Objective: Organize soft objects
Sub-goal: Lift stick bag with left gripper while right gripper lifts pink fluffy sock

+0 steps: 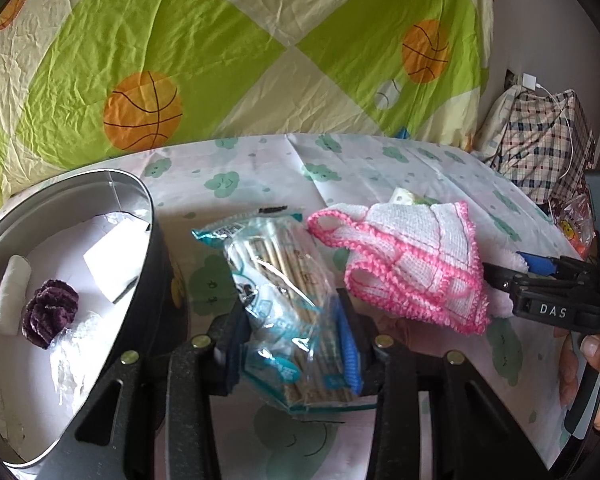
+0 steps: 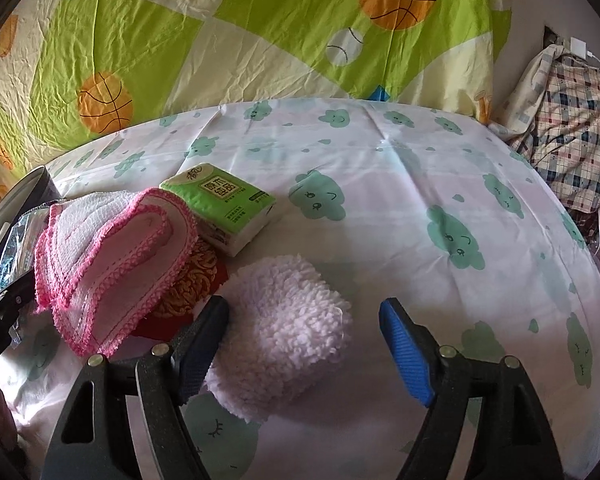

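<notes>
Two hand-held grippers work over a table (image 2: 380, 184) draped in a white cloth printed with green clouds, a basketball-patterned sheet (image 1: 180, 60) hanging behind it and a plaid bundle (image 2: 572, 128) heaped at the right edge. A round tin (image 1: 80, 184) stands at the left, already holding a purple knit piece (image 1: 50, 318), a white roll (image 1: 10, 292), a crumpled clear wrapper (image 1: 70, 356) and a white card (image 1: 114, 256). Mid-table, a pink-edged washcloth (image 2: 108, 264) lies folded over a red-and-gold item (image 2: 192, 280), just beside a green tissue pack (image 2: 224, 208) printed with Chinese characters too small to read. The washcloth sits between the two grippers, crowding the tin's side of the table.

Clamped in the left gripper (image 1: 296, 344) is a clear plastic pack of sticks (image 1: 276, 280), its blue pads pressing both sides; the pack's teal label cannot be read. The pack pokes forward between the tin wall and the washcloth.

Spread wide, the right gripper (image 2: 304, 344) grasps nothing. A fluffy white pad (image 2: 288, 328) lies on the cloth between its fingers, the left finger (image 2: 204, 344) touching its edge and the right finger standing clear of it. From the left wrist view, that gripper's body shows the letters "DAS", a green light glows above it, and a hand (image 1: 588, 376) grips its handle.
</notes>
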A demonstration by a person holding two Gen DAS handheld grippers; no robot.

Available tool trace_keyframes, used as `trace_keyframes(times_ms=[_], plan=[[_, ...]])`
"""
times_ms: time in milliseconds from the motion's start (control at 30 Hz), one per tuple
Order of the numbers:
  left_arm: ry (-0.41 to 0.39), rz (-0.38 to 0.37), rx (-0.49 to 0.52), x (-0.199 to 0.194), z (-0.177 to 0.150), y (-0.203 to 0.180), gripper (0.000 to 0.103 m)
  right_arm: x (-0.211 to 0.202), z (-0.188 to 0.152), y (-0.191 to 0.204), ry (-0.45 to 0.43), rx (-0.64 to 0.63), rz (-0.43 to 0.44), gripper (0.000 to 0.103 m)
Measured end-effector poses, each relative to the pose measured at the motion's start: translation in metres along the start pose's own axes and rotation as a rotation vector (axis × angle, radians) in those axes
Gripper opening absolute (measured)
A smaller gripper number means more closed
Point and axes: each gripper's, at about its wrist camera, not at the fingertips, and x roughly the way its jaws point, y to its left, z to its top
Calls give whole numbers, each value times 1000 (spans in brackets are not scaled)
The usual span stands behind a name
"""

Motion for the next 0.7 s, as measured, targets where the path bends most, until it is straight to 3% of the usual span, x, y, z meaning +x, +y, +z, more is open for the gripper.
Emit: trace_keyframes(times_ms=[67, 100, 167, 233, 700], plan=[[-16, 2, -1, -3, -1, 0, 39, 0, -1, -2, 2, 7, 35, 50], [-25, 2, -1, -5, -1, 0, 39, 1, -1, -1, 8, 3, 53, 48], [-48, 2, -4, -9, -1, 1, 39, 1, -1, 1, 6, -8, 67, 32], [-77, 3, -4, -15, -2, 1, 39, -3, -2, 6, -12, -30, 80, 26], [-214, 30, 18, -40, -6, -3, 39, -42, -8, 14, -217, -76, 42, 22]])
